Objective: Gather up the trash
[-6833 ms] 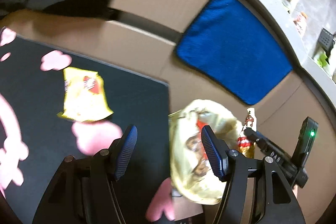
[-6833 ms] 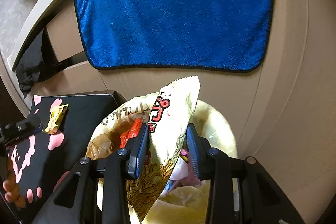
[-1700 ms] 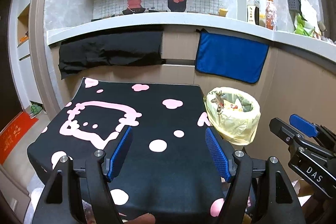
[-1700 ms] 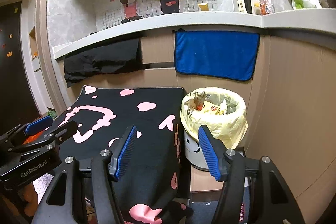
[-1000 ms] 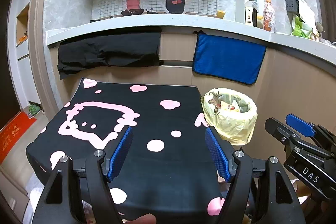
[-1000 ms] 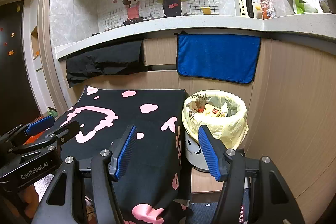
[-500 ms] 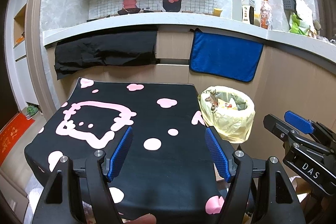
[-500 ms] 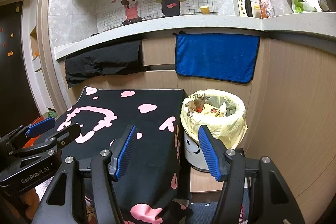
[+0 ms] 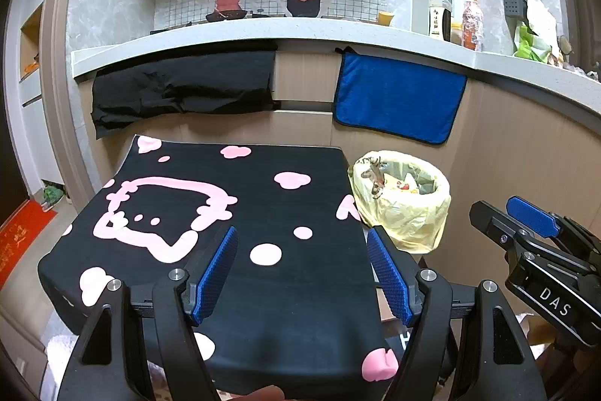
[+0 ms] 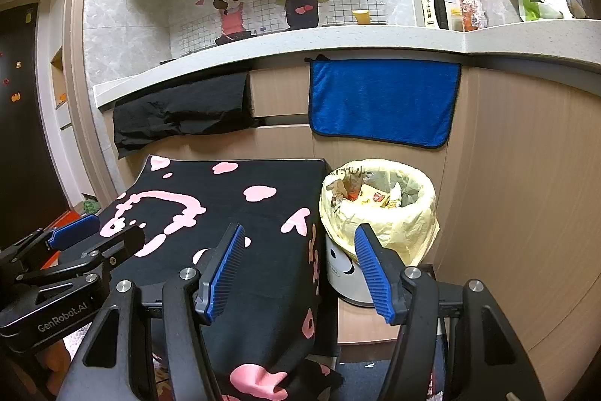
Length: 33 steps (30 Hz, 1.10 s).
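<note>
A white bin with a yellow bag (image 9: pixel 403 209) stands on the floor right of the table; it also shows in the right wrist view (image 10: pixel 379 213). Snack wrappers (image 10: pixel 375 196) lie inside it. My left gripper (image 9: pixel 302 273) is open and empty, held back over the near edge of the black table cloth with pink prints (image 9: pixel 210 213). My right gripper (image 10: pixel 298 269) is open and empty, held back between the table's right edge and the bin. No wrappers show on the cloth.
A blue towel (image 10: pixel 383 100) and a black cloth (image 9: pixel 180 85) hang on the cabinet front under the counter (image 9: pixel 300 29). Bottles (image 10: pixel 435 2) stand on the counter. A wooden panel wall (image 10: pixel 526 194) stands right of the bin.
Both grippers have drawn back from the bin and table to a wide view. The wrapper my right gripper held and the yellow wrapper on the cloth are gone from there; both grippers are empty.
</note>
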### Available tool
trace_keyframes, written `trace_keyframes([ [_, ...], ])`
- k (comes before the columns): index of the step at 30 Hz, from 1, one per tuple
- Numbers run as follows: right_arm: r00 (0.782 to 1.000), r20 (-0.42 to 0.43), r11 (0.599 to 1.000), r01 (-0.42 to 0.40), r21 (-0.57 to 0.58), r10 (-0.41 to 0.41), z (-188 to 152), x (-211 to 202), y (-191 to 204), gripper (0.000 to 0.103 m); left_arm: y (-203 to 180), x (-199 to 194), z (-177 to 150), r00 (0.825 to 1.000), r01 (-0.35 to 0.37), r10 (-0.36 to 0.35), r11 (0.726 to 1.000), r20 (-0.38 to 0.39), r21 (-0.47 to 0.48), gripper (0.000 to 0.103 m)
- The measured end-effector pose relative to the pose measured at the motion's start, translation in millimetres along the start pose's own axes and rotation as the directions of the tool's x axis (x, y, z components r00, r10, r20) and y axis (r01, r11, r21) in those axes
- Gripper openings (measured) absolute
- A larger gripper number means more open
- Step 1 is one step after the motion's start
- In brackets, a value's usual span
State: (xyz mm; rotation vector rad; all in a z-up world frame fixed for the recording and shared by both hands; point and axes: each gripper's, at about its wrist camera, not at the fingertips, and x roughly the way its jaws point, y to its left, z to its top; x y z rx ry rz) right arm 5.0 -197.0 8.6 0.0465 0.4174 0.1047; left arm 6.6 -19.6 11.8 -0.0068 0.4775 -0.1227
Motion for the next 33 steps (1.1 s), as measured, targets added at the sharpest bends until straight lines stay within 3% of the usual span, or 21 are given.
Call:
trace_keyframes([
  [33, 1.0, -0.009, 1.0, 0.005, -0.004, -0.005, -0.9, 2.6, -7.8, 0.058, 6.1, 11.0, 2.5, 1.0, 0.026, -0.026, 1.0, 0.003, 0.014, 0.072],
])
